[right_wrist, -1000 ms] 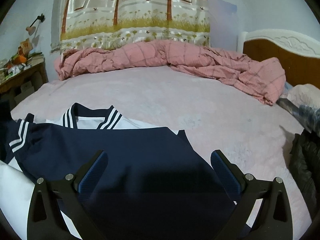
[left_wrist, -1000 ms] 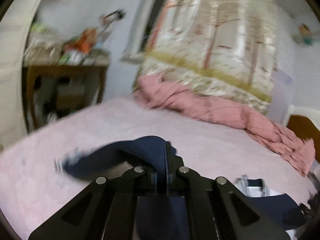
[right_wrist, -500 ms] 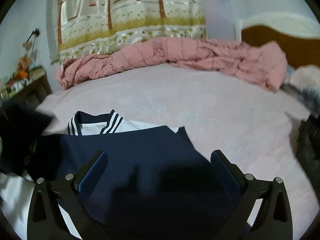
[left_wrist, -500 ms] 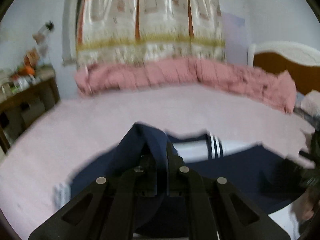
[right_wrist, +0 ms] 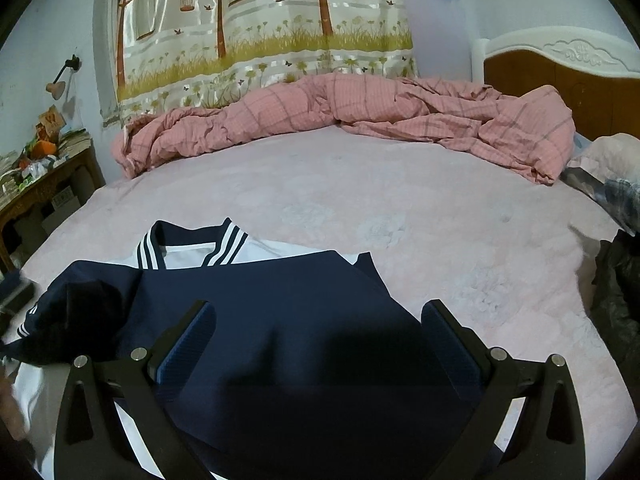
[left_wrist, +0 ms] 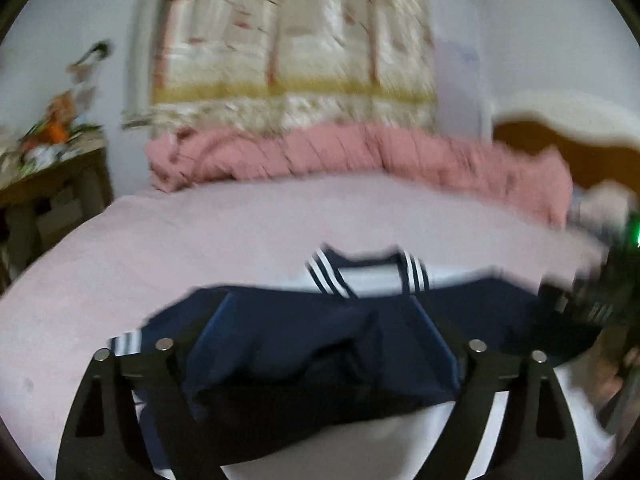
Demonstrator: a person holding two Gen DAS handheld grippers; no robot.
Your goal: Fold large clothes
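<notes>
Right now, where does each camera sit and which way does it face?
Left wrist: rides the left tool, facing across the bed toward the curtain; its opening fingers straddle the navy garment.
Right wrist: rides the open right tool, same heading, over the garment.
Both share garment, pink quilt, curtain, headboard.

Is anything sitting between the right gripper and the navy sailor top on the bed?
Nothing visible. The right gripper hangs open directly over the navy sailor top, with only bare cloth between its pads. The pink checked quilt lies far back along the pink bed sheet.
</notes>
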